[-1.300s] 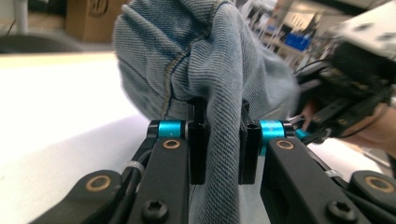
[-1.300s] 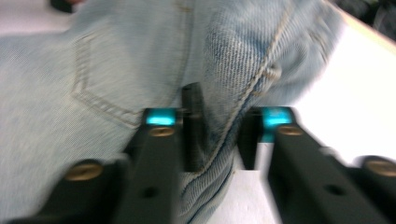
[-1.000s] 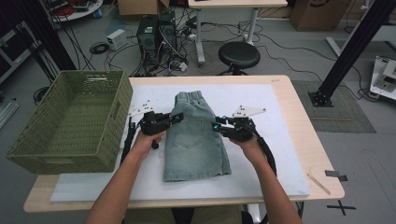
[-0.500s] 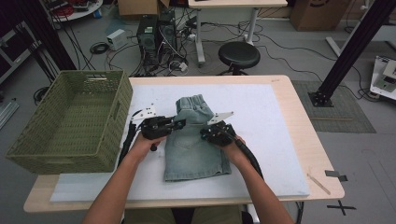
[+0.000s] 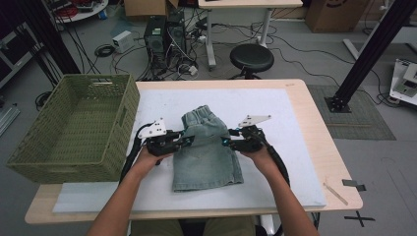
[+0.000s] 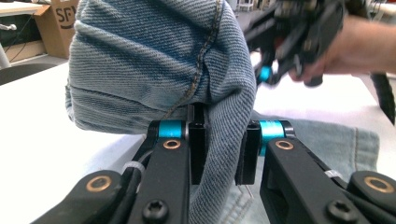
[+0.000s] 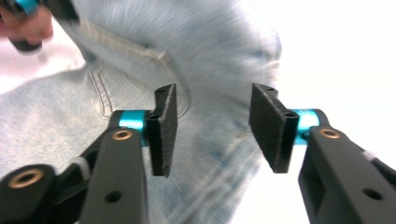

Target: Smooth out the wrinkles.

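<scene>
Now L gripper (image 6: 218,154) pinches shorts (image 5: 206,150) fold, R gripper (image 7: 212,128) just opening, unclamped.

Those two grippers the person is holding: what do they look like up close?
Each gripper, left and right, is black, with two black jaws carrying dark pads on bright blue collars and brass-coloured pivots. A grey three-cornered plate sits on top, and a black cable trails back. The forearms are bare.
</scene>
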Action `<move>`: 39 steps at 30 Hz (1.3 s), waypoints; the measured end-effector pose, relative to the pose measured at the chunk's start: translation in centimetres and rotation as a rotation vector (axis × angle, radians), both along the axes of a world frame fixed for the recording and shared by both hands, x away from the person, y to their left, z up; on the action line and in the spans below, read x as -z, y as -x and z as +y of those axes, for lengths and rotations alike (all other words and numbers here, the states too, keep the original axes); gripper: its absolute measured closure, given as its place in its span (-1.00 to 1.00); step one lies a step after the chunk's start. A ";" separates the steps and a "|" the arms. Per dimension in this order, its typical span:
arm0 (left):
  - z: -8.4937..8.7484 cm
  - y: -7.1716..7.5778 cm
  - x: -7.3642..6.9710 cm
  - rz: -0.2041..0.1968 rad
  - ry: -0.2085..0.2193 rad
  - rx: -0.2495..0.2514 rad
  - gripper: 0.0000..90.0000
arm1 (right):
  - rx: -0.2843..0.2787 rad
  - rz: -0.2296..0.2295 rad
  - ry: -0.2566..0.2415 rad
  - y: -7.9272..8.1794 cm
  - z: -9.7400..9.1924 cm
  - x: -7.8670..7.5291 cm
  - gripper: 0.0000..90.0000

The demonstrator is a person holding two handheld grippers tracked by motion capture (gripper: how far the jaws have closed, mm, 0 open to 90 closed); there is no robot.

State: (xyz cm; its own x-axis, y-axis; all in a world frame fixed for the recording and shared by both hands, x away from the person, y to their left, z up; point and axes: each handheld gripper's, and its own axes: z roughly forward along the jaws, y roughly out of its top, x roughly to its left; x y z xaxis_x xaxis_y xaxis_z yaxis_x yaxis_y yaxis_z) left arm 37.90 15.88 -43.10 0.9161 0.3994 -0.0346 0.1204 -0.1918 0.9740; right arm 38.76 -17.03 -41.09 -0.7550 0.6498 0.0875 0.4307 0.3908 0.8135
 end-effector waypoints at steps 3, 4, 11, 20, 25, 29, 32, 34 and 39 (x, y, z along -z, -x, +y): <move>-0.4 1.0 0.0 -0.023 -0.036 0.003 0.76 | 0.051 -0.029 -0.058 0.6 -1.3 -1.0 0.10; -0.5 1.2 0.1 -0.032 -0.048 0.003 0.76 | 0.066 -0.043 -0.075 0.8 -1.6 -1.3 0.08; -1.1 3.0 0.5 -0.064 -0.123 -0.001 0.75 | 0.125 -0.071 -0.125 1.4 -1.9 -3.0 0.05; -1.3 3.9 1.3 -0.055 -0.144 -0.010 0.75 | 0.150 -0.056 -0.063 -0.1 0.1 -2.8 0.05; -1.2 3.9 1.4 -0.052 -0.141 -0.012 0.75 | 0.138 -0.035 -0.025 -1.9 1.3 -2.9 0.05; -1.1 3.8 1.4 -0.048 -0.135 -0.012 0.75 | 0.081 -0.023 0.022 -3.4 3.0 -2.8 0.08; -1.1 3.8 1.4 -0.046 -0.135 -0.012 0.75 | 0.044 0.007 0.025 -4.2 3.9 -2.5 0.10; -1.0 3.8 1.4 -0.046 -0.140 -0.013 0.75 | 0.003 0.033 0.012 -4.7 4.3 -2.2 0.13; -0.9 3.8 1.6 -0.043 -0.146 -0.011 0.75 | -0.034 0.086 0.020 -5.2 4.8 -1.5 0.23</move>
